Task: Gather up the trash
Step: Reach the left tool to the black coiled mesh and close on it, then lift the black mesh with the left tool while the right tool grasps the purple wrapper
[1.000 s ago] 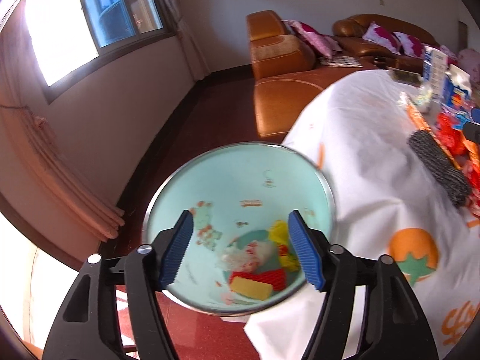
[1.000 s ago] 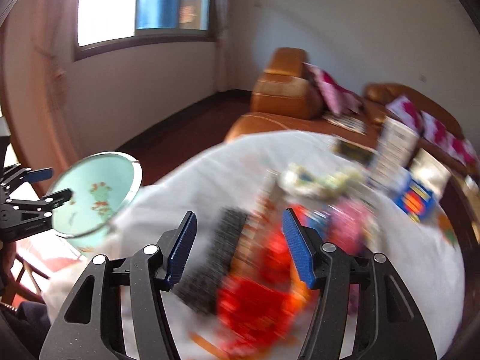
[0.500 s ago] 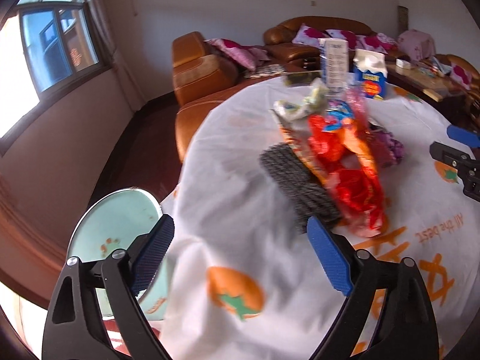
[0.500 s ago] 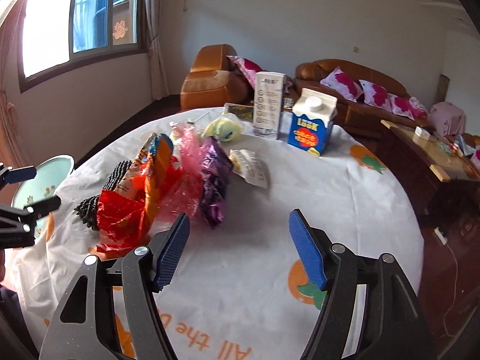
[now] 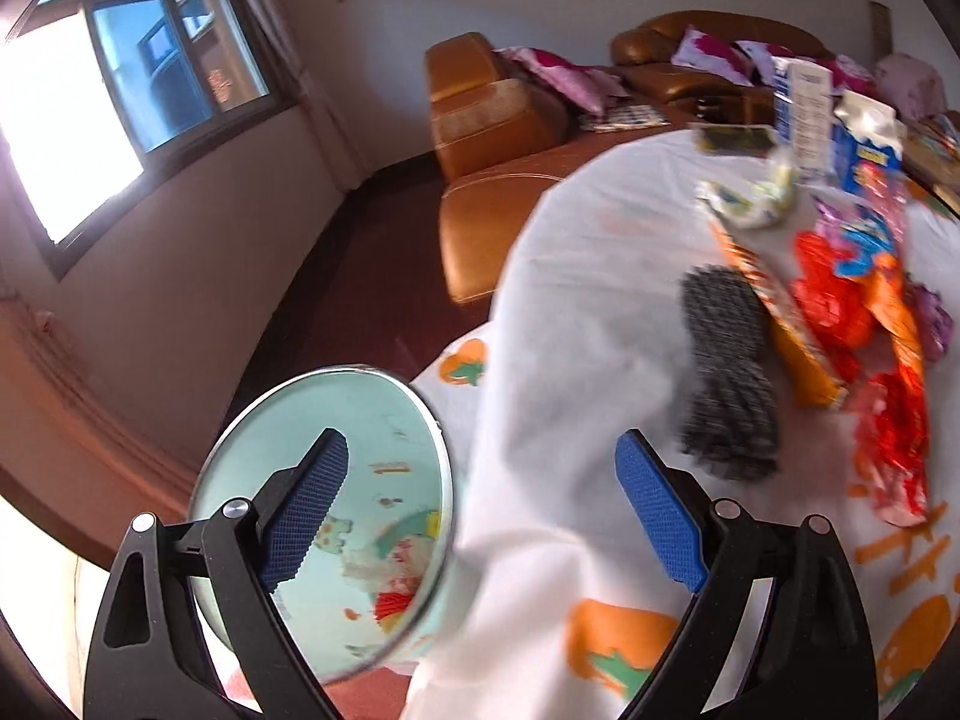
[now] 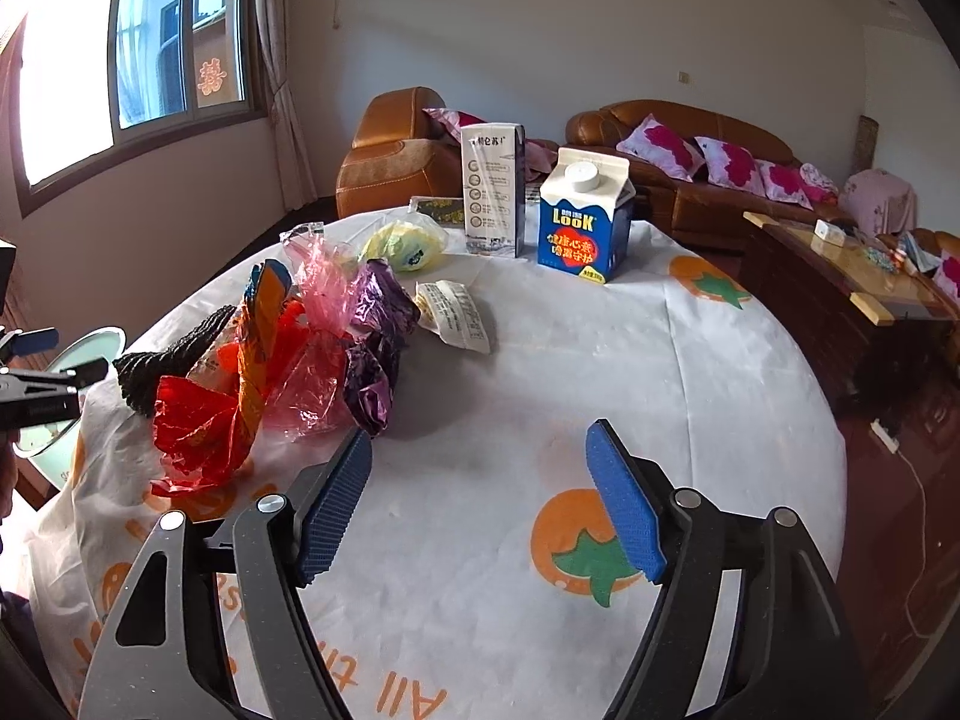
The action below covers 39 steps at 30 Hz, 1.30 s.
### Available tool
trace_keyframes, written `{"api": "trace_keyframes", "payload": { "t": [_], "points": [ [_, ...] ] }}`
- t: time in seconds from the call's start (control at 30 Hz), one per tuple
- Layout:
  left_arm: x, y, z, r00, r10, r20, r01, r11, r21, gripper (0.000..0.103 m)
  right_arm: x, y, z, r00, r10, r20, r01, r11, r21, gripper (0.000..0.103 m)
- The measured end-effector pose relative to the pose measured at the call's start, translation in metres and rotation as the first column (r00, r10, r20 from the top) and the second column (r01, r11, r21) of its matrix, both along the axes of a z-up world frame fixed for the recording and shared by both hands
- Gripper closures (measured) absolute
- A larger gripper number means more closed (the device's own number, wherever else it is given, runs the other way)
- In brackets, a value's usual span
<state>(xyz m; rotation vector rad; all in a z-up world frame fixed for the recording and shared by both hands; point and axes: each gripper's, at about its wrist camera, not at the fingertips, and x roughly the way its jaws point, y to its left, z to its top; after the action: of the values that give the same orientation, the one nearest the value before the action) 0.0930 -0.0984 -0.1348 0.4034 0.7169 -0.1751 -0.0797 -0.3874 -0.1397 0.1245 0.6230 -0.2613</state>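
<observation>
The trash is a heap of crumpled wrappers (image 6: 282, 360) on the bench (image 6: 540, 372), with a black mesh sleeve (image 5: 726, 372) along its outer side. From my left tongs (image 5: 480, 516) the sleeve lies ahead and to the right, near the tips, its long axis running roughly away from me, the near end pointing back toward the right pad. From my right tongs (image 6: 480, 510) the heap lies ahead and well to the left, its nearest purple wrapper (image 6: 378, 354) just off the left pad. I judge the left tongs nearer to the sleeve and the right tongs nearer to the purple and pink wrappers.

Both tongs are spread wide and hold nothing. The bin (image 5: 336, 516) sits below the bench edge, behind my left tongs' left pad, with some scraps already in its bottom.

Farther out from the right tongs, ahead, lie a white packet (image 6: 456, 315) and a yellow bag (image 6: 408, 243), then a blue carton (image 6: 582, 222) and a tall box (image 6: 495, 189) standing upright. The left view is blurred, so fine contact there I cannot tell.
</observation>
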Motion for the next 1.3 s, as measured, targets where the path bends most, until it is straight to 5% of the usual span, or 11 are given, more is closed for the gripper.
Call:
{"api": "trace_keyframes", "payload": {
  "t": [0.13,0.5,0.57,0.73,0.8,1.3],
  "points": [
    [-0.003,0.008,0.012,1.0,0.03,-0.005,-0.03,0.995,-0.092,0.014,0.0,0.002,0.001,1.0,-0.002,0.0,0.002,1.0,-0.018,0.028],
    [-0.03,-0.061,-0.002,0.997,-0.07,-0.029,0.066,0.993,-0.101,0.013,-0.01,-0.01,0.003,0.999,-0.052,0.012,0.052,0.998,-0.031,0.028],
    [-0.024,-0.066,-0.014,0.996,-0.066,-0.06,0.061,0.994,-0.091,0.025,-0.011,-0.013,0.002,0.998,-0.056,0.011,0.057,0.998,-0.029,0.027],
    [-0.012,-0.057,-0.018,0.987,-0.112,-0.117,0.096,0.987,-0.132,0.079,-0.01,-0.012,-0.002,0.999,-0.045,0.005,0.045,0.999,-0.022,0.027],
    [-0.01,-0.052,-0.013,0.987,-0.124,-0.106,0.109,0.985,-0.133,0.088,-0.009,-0.009,-0.002,0.999,-0.036,0.003,0.036,0.999,-0.018,0.027],
    [-0.03,0.002,0.032,0.986,-0.163,0.023,0.165,0.979,-0.117,0.094,0.022,0.032,0.013,0.996,0.085,0.003,-0.085,0.996,0.028,0.034]
  ]
}}
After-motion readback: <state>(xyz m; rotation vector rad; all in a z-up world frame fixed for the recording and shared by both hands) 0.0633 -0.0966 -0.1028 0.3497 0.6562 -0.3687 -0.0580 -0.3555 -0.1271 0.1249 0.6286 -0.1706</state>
